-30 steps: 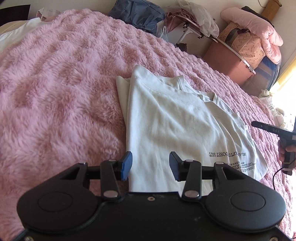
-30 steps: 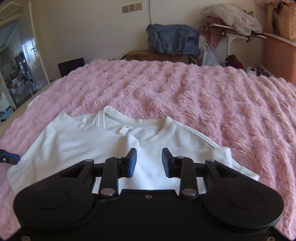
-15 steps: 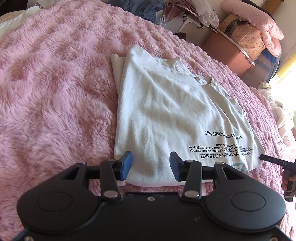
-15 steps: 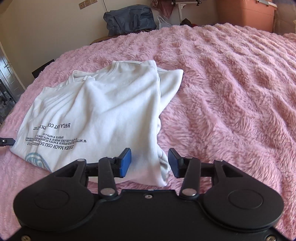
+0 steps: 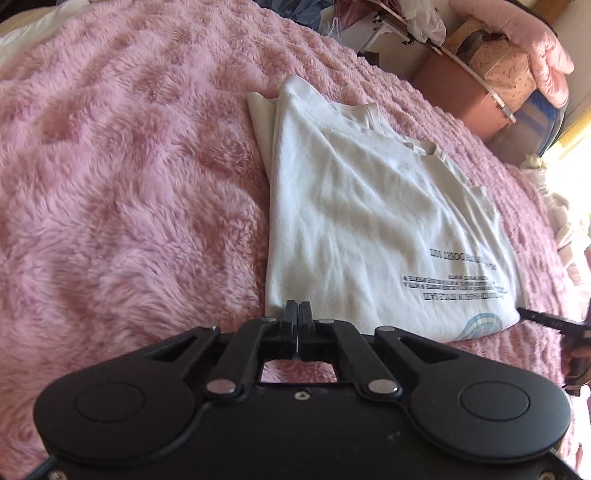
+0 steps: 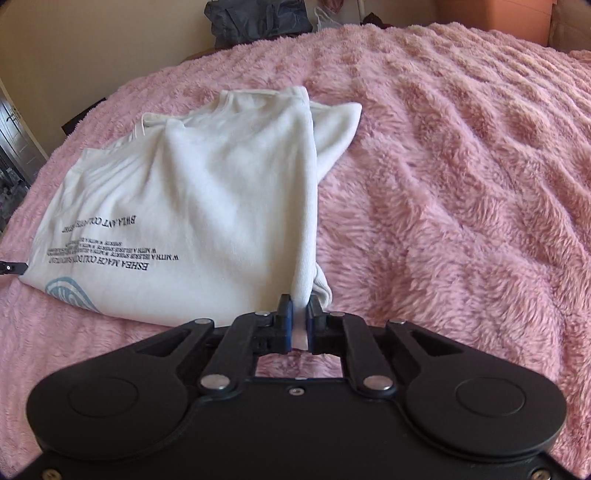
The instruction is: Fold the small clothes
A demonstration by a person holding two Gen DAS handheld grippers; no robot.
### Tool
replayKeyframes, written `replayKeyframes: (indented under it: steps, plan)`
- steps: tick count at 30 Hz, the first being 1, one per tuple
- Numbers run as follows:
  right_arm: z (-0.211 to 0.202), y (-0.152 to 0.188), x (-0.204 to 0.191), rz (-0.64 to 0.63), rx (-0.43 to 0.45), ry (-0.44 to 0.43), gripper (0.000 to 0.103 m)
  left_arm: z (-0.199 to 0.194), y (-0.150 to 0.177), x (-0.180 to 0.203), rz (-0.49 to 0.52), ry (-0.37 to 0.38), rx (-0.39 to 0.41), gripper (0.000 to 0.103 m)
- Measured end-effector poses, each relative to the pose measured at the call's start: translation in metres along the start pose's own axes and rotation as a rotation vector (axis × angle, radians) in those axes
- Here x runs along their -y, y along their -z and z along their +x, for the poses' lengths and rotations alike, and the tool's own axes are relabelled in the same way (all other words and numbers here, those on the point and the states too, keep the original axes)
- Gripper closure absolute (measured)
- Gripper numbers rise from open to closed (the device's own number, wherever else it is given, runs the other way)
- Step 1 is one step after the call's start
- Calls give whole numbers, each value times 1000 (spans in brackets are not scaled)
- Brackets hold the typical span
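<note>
A white T-shirt [image 5: 369, 221] with black lettering lies folded lengthwise on the fluffy pink blanket [image 5: 129, 184], collar end far from me. My left gripper [image 5: 298, 314] is shut at the shirt's near hem by its left corner, with a thin sliver of white between the pads. In the right wrist view the same T-shirt [image 6: 184, 192] spreads to the left. My right gripper [image 6: 300, 314] is closing, and its blue pads press on the shirt's near right corner fold. Each gripper's tip shows in the other view: the right gripper [image 5: 546, 320] and the left gripper [image 6: 11, 266].
The pink blanket [image 6: 461, 184] covers the whole bed around the shirt. Beyond the far edge stand a brown storage box [image 5: 461, 88] with a pink quilt [image 5: 535, 48] on top and a dark blue bag [image 6: 258, 18]. A hand [image 5: 580, 354] shows at the right edge.
Both grippers went from open to shut at the shirt's near hem. The right gripper first swung from the collar side round to the near right corner.
</note>
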State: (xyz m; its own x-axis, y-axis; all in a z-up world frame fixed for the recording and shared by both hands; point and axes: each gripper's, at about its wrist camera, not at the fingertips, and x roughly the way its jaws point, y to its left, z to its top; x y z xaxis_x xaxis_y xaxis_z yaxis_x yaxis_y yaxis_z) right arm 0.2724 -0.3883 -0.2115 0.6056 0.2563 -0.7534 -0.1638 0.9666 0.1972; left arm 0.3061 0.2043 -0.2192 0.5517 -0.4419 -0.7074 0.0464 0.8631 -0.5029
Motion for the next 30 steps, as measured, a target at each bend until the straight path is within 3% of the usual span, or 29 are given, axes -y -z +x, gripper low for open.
replayKeyframes:
  steps: [1,4,7,11,15,19,25,30]
  plan:
    - [3,3,0,7,7,-1,96,-3,1,-3,-13,24,15,101]
    - [6,6,3,45,31,-23,93,-11,6,-7,7,52,39,91]
    - [1,7,8,57,39,-43,92,-13,10,-8,33,92,28,90]
    - [-1,7,5,57,32,-40,91,-13,15,-6,99,81,17,90]
    - [1,5,1,42,25,-27,90,-19,17,-12,71,93,39,89]
    - [1,4,1,43,22,-24,90,-26,20,-12,96,80,54,76]
    - [2,4,-1,39,17,-18,90,-23,22,-21,79,51,41,74]
    - [2,4,-1,28,11,-17,90,-15,20,-20,102,117,31,74]
